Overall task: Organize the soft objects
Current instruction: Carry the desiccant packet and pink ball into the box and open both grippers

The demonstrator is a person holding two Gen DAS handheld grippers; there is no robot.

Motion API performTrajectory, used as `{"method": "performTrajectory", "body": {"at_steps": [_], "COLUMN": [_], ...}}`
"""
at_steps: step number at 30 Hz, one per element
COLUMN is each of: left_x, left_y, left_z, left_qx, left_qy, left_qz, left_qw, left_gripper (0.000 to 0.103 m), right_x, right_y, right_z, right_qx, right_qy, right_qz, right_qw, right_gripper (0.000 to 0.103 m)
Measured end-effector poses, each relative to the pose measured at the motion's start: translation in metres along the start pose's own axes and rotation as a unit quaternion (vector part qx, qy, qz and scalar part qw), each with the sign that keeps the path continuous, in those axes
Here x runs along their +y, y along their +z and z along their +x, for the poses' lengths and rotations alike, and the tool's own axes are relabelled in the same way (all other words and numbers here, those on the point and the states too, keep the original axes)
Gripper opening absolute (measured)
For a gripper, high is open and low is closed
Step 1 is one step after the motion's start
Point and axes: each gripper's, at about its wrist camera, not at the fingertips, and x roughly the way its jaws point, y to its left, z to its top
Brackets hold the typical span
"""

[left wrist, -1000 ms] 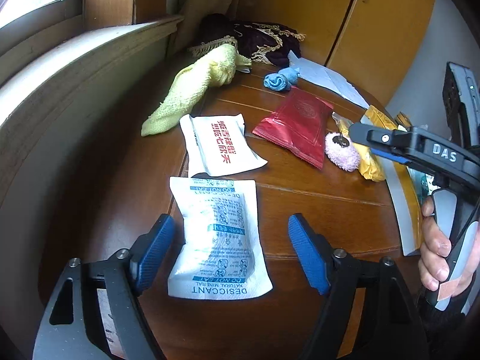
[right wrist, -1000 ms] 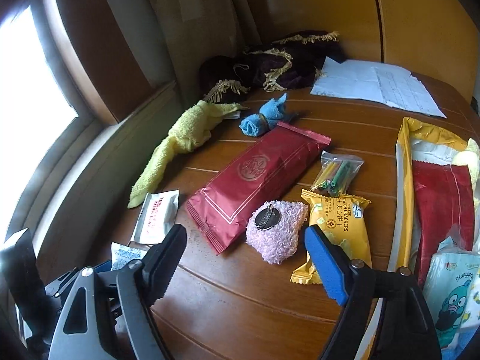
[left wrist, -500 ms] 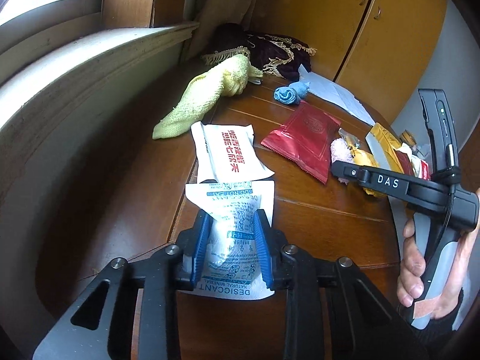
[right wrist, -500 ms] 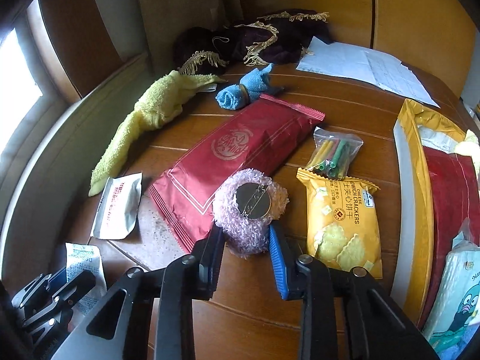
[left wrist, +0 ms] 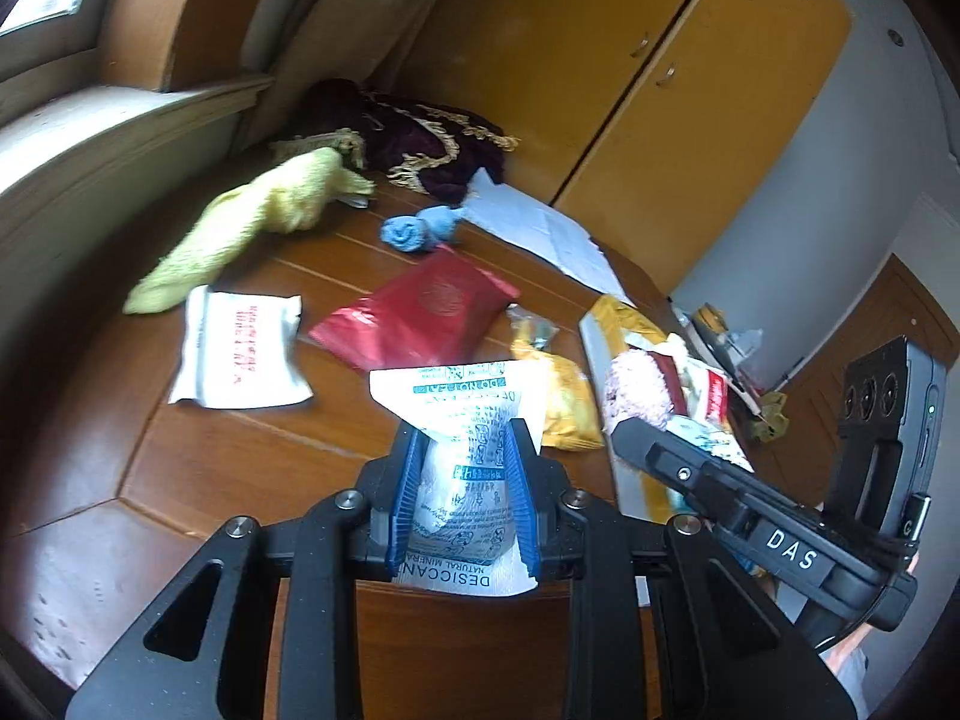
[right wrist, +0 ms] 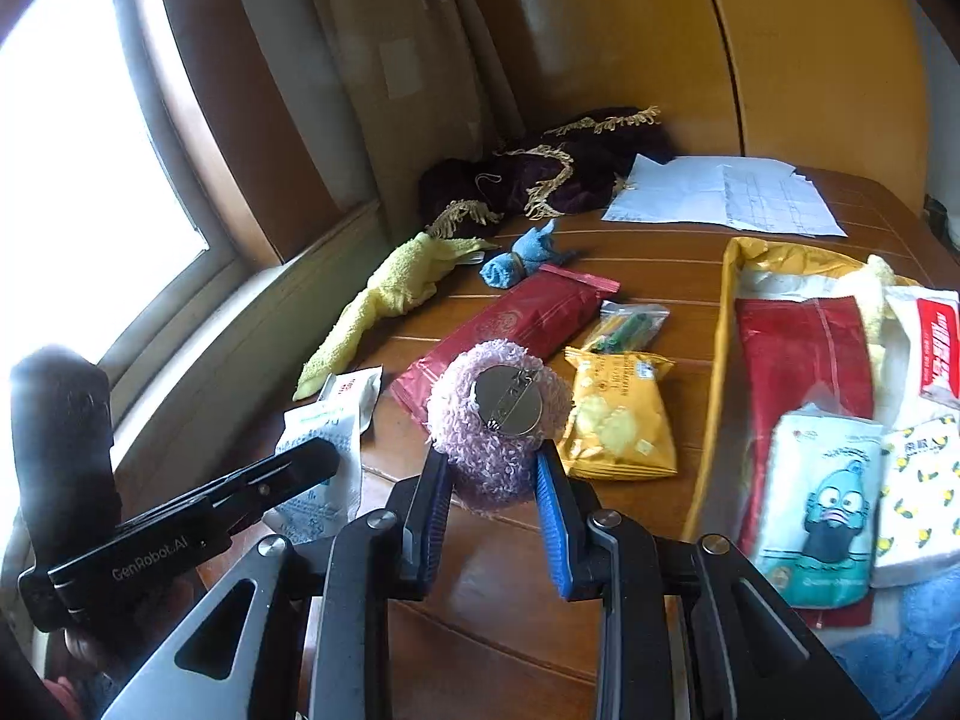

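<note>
My left gripper [left wrist: 462, 450] is shut on a white desiccant pouch [left wrist: 465, 426] with teal print, held clear of the wooden table [left wrist: 240, 450]. My right gripper [right wrist: 493, 465] is shut on a fluffy pink brooch [right wrist: 498, 414] with a round metal pin back, also lifted. The pink brooch [left wrist: 636, 387] shows in the left wrist view at the tip of the right gripper, and the desiccant pouch [right wrist: 318, 462] shows in the right wrist view. A yellow towel [left wrist: 252, 222] and a rolled blue cloth [left wrist: 414, 231] lie at the back of the table.
On the table lie a white sachet [left wrist: 237, 351], a red foil packet [left wrist: 420, 315], a yellow cracker pack [right wrist: 621, 414] and a small bag of sticks [right wrist: 630, 324]. A yellow tray [right wrist: 720, 360] on the right holds packets and tissue packs. Papers [right wrist: 720, 198] and dark fringed fabric [right wrist: 540, 180] sit at the back.
Both grippers shut on their objects half a second ago and have now lifted them off the table; the left has swung right, toward the right gripper.
</note>
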Motion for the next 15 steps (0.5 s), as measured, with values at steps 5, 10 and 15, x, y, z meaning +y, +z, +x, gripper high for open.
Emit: {"method": "performTrajectory", "body": {"at_steps": [5,10,15], "left_x": [-0.050,-0.086,-0.116], "left_y": [-0.001,-0.009,-0.021], "left_z": [0.016,0.032,0.045], "left_qx": [0.018,0.046,0.074], "left_qy": [-0.063,-0.102,-0.138], "left_qz": [0.033,0.054,0.072], "left_qw": [0.9973,0.9923,0.9851], "left_gripper": [0.025,0.025,0.025], "right_x": [-0.047,-0.084,-0.094], "right_y": [-0.013,-0.037,-0.050], "right_z": [-0.041,-0.069,-0.079], "right_qx": [-0.015,-0.012,0.000], "right_qy": [-0.011,-0.042,-0.080], "right_qz": [0.038,0.075,0.076], "right_qw": [0.999,0.996,0.994], "right_gripper": [0.028,0.028,0.029]}}
